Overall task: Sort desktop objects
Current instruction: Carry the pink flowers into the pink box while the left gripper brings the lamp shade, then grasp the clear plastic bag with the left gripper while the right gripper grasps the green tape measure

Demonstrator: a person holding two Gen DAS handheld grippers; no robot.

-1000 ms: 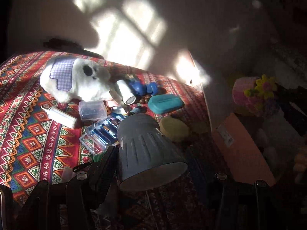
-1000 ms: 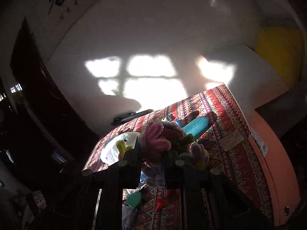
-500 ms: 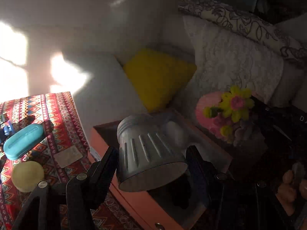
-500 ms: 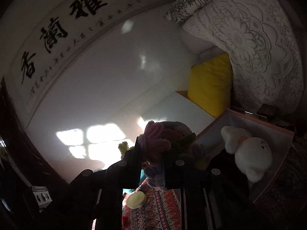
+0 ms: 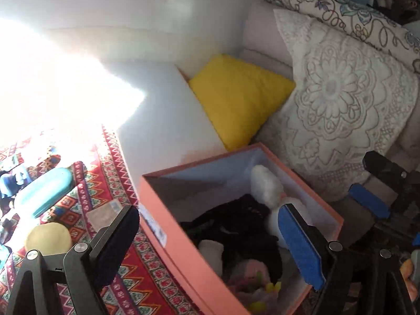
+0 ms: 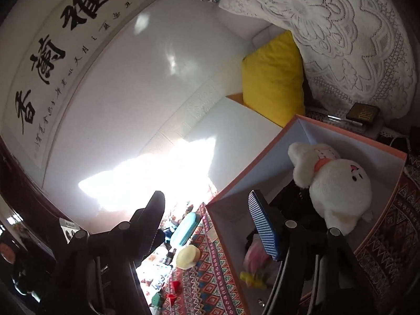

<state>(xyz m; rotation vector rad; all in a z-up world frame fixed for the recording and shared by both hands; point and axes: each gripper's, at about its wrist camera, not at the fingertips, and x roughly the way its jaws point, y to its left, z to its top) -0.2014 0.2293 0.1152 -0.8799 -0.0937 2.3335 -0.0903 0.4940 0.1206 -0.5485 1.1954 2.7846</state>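
Clutter, a teal case [image 5: 43,193] and a yellow round [image 5: 48,237] among it, lies on the patterned counter [image 5: 147,286], while the orange box [image 5: 183,257] holds a white plush [image 6: 338,186] and flower toy [image 6: 256,267] beneath both grippers, left gripper [image 5: 210,239] and right gripper [image 6: 210,220], jaws wide, empty.

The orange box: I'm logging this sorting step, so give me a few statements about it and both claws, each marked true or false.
1. The left claw is open and empty. True.
2. A white plush toy lies inside the orange box. True.
3. The right claw grips a pink plush flower. False: it is open and empty; pink and yellow items lie in the box.
4. The teal case is in the box. False: it lies on the patterned cloth.
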